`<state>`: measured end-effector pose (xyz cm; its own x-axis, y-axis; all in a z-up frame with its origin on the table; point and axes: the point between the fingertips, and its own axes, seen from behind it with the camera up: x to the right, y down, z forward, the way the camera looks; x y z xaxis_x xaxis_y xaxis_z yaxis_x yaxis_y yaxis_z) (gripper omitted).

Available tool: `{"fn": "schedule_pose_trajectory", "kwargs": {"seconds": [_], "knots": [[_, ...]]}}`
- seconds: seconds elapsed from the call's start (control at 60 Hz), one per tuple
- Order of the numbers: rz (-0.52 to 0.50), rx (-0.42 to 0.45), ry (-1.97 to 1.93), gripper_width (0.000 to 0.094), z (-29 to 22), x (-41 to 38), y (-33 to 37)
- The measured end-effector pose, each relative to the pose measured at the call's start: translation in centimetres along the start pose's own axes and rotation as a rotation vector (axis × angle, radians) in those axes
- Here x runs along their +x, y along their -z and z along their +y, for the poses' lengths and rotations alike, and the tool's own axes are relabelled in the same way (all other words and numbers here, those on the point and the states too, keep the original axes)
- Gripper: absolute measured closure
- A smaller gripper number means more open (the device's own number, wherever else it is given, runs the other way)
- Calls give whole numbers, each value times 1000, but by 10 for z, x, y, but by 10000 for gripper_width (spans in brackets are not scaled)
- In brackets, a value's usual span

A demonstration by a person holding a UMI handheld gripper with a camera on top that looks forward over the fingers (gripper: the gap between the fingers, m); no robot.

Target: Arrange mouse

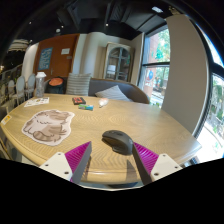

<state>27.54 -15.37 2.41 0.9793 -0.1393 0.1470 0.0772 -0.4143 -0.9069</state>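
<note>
The hand-held gripper (111, 160) reaches forward low over the surface (150, 115), its two fingers spread wide apart. Each finger carries a magenta pad on its inner face: the left pad (78, 155) and the right pad (146, 155) angle toward one another at their tips. The mouse (118, 140) lies just ahead, between the fingertips and nearer the right one, with a gap showing on the left side. Neither the holding hand nor its arm is in view.

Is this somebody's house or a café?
Probably a café or shared lounge: a big round wooden table, a padded armchair and tall windows. The open tool has a mouse between its fingers.
</note>
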Motion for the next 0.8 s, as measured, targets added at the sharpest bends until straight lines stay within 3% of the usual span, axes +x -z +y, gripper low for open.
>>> {"fn": "schedule_pose_trajectory", "kwargs": {"seconds": [0.283, 0.45, 0.517, 0.567, 0.7, 0.8], "knots": [[-30, -169, 13, 102, 6, 44, -85], [35, -242, -76, 122, -2, 82, -131], [26, -258, -139, 232, -5, 81, -143], [12, -261, -191, 413, -4, 83, -145], [106, -262, -216, 535, -4, 95, -139], [57, -219, -226, 578, -26, 72, -131]]}}
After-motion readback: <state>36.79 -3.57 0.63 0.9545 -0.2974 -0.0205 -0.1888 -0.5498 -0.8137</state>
